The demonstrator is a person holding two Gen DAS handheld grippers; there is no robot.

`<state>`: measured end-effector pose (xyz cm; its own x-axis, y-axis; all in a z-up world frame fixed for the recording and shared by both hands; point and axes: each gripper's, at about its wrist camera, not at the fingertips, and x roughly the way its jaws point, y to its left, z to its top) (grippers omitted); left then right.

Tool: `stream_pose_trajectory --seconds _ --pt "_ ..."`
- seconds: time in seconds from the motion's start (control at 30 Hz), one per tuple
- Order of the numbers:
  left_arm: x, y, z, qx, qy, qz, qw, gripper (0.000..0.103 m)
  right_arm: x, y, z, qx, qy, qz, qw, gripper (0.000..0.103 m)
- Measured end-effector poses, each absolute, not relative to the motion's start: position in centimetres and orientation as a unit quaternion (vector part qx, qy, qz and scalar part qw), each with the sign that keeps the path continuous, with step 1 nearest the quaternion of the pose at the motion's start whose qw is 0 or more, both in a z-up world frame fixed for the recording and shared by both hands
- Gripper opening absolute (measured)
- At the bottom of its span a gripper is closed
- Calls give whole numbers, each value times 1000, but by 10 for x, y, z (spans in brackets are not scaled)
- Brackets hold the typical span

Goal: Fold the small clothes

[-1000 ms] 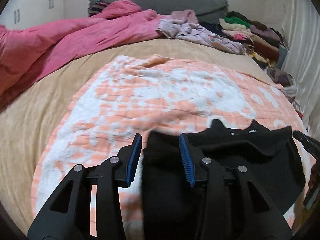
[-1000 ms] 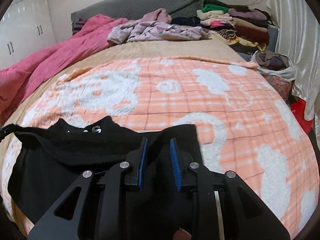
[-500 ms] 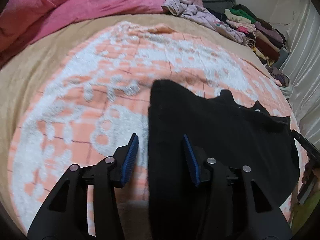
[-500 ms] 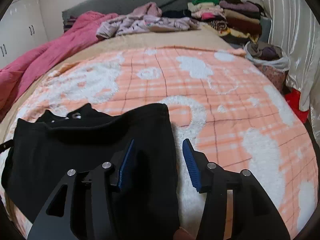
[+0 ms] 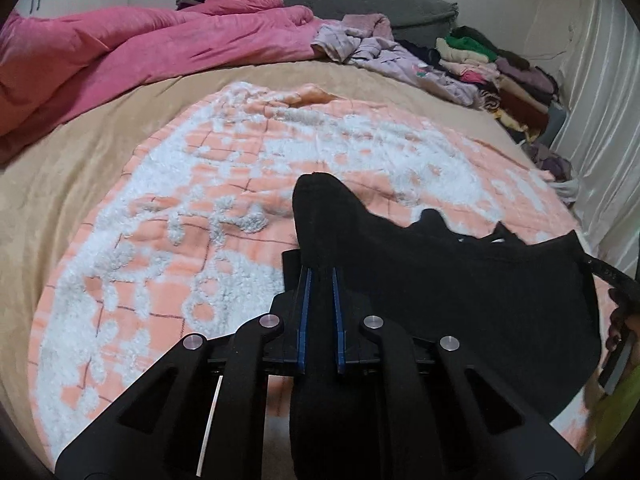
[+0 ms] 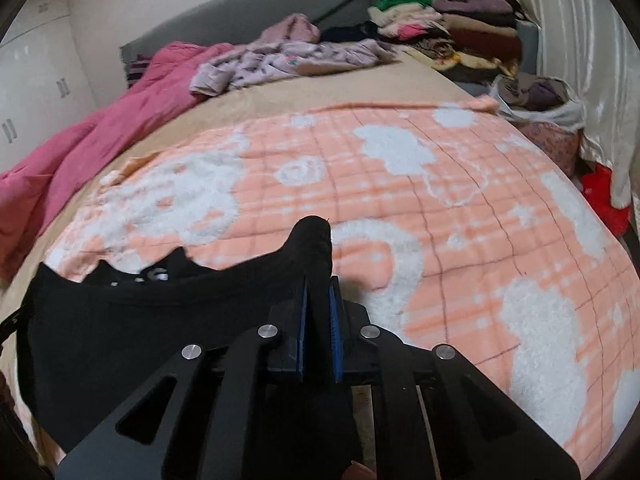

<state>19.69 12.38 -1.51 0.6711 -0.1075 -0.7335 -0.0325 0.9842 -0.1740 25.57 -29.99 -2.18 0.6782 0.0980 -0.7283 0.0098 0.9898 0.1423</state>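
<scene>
left wrist view: left tongs (image 5: 319, 280) have just closed on the left corner of the black garment (image 5: 460, 280); it stretches rightward across the peach blanket (image 5: 160, 240) to the right tongs (image 6: 318, 292), just closed on the opposite corner. a bag of clothes (image 6: 536, 100) sits beside the bed.

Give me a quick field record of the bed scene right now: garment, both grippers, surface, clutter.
garment: black garment, lying on the blanket, one corner pinched at each side
left gripper: jaws have just closed, shut on the garment's left corner
right gripper: jaws have just closed, shut on the garment's right corner
surface: orange-and-white blanket over a tan sheet
clutter: pink duvet, loose lilac clothes, folded stack at the far side
</scene>
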Motion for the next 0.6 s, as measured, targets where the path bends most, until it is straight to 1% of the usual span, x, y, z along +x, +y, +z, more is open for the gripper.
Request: stream_pose_trajectory --seconds 0.17,0.2,0.23,0.27,0.3,0.33,0.4,0.43,0.5,0.53,0.57,0.6 --pt "202 122 -43 -76 437 4 896 6 262 -298 -51 46 430 -11 902 11" --pt "201 121 -46 -70 435 6 898 6 262 -297 -54 36 432 -19 901 15" --pt "199 118 -46 -58 432 7 900 7 261 -294 -56 22 436 -27 899 17" --pt "198 116 -45 -47 432 8 901 10 260 -293 -55 15 436 -30 899 20" --pt "196 116 -42 -41 433 11 901 12 258 -292 -52 10 434 -35 900 29" --pt "193 117 -37 -42 433 11 901 14 252 -292 -45 5 428 -43 903 35" --pt "184 119 -21 -47 416 15 908 14 239 -292 -32 8 411 -37 911 37" --pt "180 119 -14 -45 407 16 912 15 231 -290 -26 8 402 -31 915 41" --pt "169 116 3 -41 386 17 921 22 213 -283 -13 4 386 -15 922 44" --pt "165 113 8 -42 381 11 924 28 202 -278 -7 2 381 3 925 44" --pt "162 107 12 -40 381 3 924 32 195 -273 -4 -2 378 17 926 45" --pt "159 101 14 -36 383 -5 923 33 188 -268 -2 -8 378 26 925 47"
